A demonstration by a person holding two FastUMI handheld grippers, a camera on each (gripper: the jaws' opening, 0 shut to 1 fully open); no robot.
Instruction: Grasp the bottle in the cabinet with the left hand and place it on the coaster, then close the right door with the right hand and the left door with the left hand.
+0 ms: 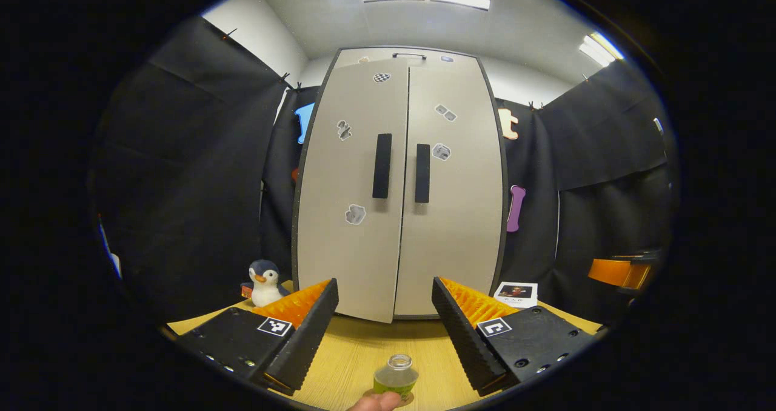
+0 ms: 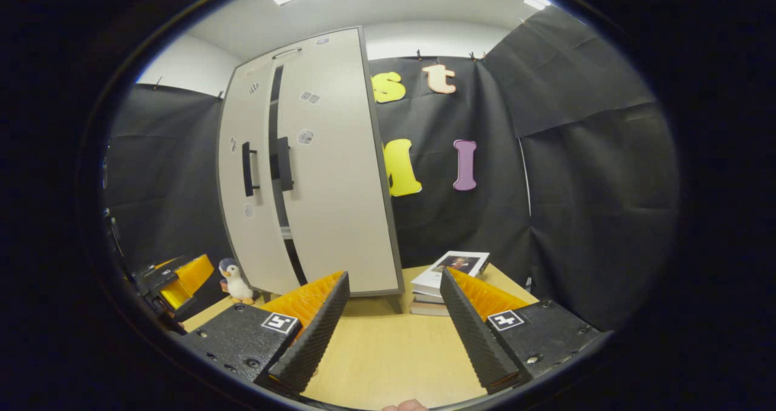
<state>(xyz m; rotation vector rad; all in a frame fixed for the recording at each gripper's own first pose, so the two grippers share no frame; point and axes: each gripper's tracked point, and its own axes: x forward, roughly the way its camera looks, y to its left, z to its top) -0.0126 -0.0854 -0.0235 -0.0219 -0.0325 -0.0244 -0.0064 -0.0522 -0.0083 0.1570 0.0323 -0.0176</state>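
Bottle (image 1: 395, 376) stands on the surface (image 1: 357, 350) just before the released left gripper (image 1: 384, 332), both doors (image 1: 400, 180) nearly shut (a slit shows), right gripper (image 2: 394, 329) likewise spread, free.

We see the tall grey two-door cabinet (image 1: 400, 187) standing at the back of the light wooden tabletop (image 1: 357, 350). Left of its base sits the small plush penguin (image 1: 265, 282); right of its base lies a short stack of white-covered books (image 2: 445, 274). Near us, before the doors, the small open-necked glass bottle (image 1: 396, 374) stands on the tabletop.
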